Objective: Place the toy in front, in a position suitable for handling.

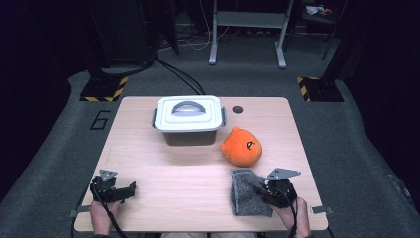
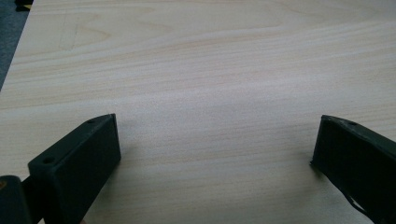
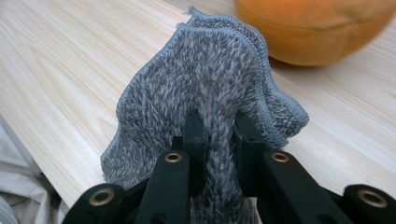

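Grey cloth lies folded near the counter's front right corner, a pinch of its pile clamped between my right tongs — jaws narrow, closed on the fabric. Just beyond the cloth sits an orange plush toy, and farther back, near the middle of the far edge, a grey box with a white lid and handle. My left tongs rest at the front left over bare wood — jaws wide, nothing between them.
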`<action>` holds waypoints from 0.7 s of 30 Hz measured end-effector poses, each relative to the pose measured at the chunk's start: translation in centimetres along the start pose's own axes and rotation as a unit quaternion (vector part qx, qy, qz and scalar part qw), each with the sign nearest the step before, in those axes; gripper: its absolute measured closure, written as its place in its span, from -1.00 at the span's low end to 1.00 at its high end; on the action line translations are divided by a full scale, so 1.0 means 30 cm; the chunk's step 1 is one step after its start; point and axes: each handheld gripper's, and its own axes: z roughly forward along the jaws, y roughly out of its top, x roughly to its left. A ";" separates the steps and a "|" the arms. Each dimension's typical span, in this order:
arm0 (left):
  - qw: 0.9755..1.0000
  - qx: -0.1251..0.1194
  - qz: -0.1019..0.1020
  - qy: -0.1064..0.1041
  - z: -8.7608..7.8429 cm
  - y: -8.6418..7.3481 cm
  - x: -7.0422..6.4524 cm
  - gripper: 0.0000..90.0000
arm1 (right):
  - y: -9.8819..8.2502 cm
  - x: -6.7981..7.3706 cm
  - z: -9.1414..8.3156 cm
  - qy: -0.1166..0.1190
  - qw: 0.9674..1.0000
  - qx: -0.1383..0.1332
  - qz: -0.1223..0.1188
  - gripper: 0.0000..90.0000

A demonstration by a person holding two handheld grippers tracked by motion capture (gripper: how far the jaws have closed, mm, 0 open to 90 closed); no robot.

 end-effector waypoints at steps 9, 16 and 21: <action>1.000 0.000 0.000 0.000 0.000 0.000 0.000 -1.00 | -0.064 -0.071 -0.053 -0.031 0.999 -0.002 0.032 0.74; 1.000 0.000 0.000 0.000 0.000 0.000 0.000 -0.99 | -0.103 -0.132 -0.096 -0.061 0.997 -0.007 0.057 0.74; 1.000 0.000 0.000 0.000 0.000 0.000 0.000 -0.99 | -0.125 -0.171 -0.112 -0.080 0.994 -0.013 0.079 0.74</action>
